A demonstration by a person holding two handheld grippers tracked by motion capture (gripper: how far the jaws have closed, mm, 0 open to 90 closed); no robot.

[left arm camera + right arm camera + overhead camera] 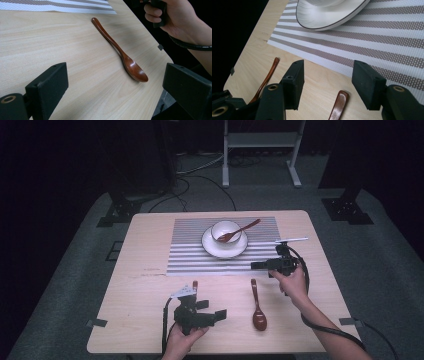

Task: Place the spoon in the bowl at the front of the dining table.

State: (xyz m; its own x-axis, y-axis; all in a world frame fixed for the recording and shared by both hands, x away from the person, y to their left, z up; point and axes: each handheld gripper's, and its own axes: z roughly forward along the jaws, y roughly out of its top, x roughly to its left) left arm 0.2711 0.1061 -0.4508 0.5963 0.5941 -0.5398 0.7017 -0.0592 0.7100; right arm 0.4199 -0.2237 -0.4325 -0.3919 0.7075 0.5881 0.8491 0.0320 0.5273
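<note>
Left tongs (pixel 216 314) and right tongs (pixel 258 265) were held open, empty. Wooden spoon (pixel 257 306) on tabletop (pixel 140 285) judged light, stiff, slick; best gripped mid-handle.

Spoon (pixel 339 105) bowl cut off at btm edge; plate (pixel 329 15) top cropped in right gripper view.

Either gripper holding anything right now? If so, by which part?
Nothing held. Left gripper and right gripper both open and empty; brown wooden spoon lies free on the table.

High view looks down on the whole bench (pixel 150 295); both claw views sit low and close, sharing the spoon (pixel 120 51).
</note>
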